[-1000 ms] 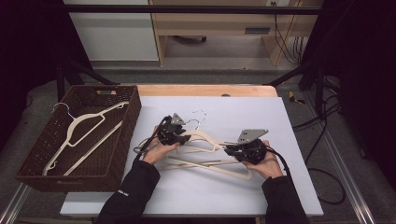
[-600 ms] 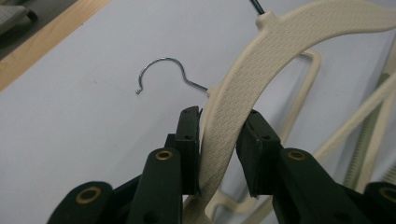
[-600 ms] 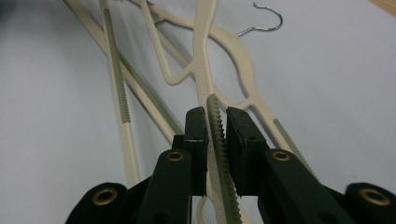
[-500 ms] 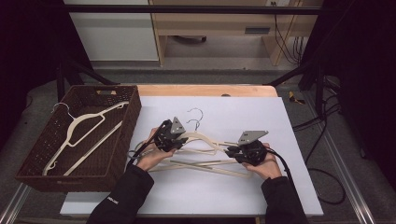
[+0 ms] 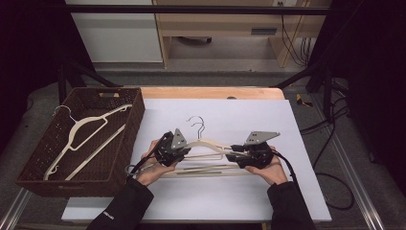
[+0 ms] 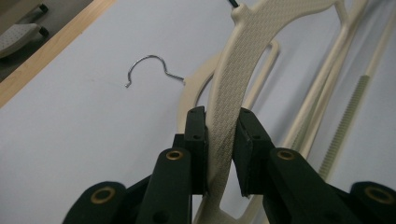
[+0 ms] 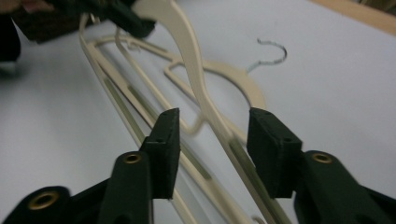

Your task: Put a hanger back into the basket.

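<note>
between the jaws of the left hand-held gripper sits one shoulder of a cream hanger, the textured arm pinched tight from both sides, and those jaws have just been closing down on it. from above, this top hanger is tilted up off the white counter, spanning from the left hand-held gripper across to the right hand-held gripper. the right hand-held gripper has just been opening: its jaws stand well apart, with the far arm of the hanger running through the gap and neither pad pressing on it. under it, right below both grippers, lie more cream hangers stacked flat on the counter, and a wire hook pokes out just beyond the left gripper. well off to the outer side of the left gripper is a dark wicker basket with another cream hanger lying inside it.
</note>
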`<state>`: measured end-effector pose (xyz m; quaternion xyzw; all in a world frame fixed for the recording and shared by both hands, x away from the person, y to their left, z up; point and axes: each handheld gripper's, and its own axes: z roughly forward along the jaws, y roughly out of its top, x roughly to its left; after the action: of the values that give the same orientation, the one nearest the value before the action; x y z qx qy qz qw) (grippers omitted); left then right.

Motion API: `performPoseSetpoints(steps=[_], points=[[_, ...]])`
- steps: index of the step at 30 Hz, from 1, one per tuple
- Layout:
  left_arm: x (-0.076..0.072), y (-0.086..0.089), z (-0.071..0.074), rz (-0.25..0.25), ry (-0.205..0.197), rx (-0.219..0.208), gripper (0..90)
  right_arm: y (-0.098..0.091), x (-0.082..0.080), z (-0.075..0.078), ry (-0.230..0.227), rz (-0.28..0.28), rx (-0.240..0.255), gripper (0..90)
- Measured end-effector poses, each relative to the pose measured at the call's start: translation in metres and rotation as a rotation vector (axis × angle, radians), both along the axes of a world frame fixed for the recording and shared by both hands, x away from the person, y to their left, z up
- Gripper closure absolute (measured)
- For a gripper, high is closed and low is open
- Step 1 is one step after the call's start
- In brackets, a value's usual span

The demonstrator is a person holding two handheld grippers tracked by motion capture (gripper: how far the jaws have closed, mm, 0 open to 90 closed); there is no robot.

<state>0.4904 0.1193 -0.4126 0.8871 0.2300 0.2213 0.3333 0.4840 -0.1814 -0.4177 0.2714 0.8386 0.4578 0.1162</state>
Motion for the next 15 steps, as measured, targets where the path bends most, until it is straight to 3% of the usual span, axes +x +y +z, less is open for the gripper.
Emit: performPoseSetpoints(steps=[3,8,15], points=[[-0.005,0.001,0.001,-0.012,-0.011,0.001,77.0,0.014,-0.001,0.011,-0.029,0.011,0.035,44.5],[-0.010,0.002,0.002,-0.017,-0.019,-0.010,77.2,0.041,0.007,0.015,-0.042,0.035,0.011,43.1],[-0.014,0.003,0.004,-0.030,-0.013,-0.023,77.4,0.059,0.021,0.004,0.001,0.083,-0.023,61.3]])
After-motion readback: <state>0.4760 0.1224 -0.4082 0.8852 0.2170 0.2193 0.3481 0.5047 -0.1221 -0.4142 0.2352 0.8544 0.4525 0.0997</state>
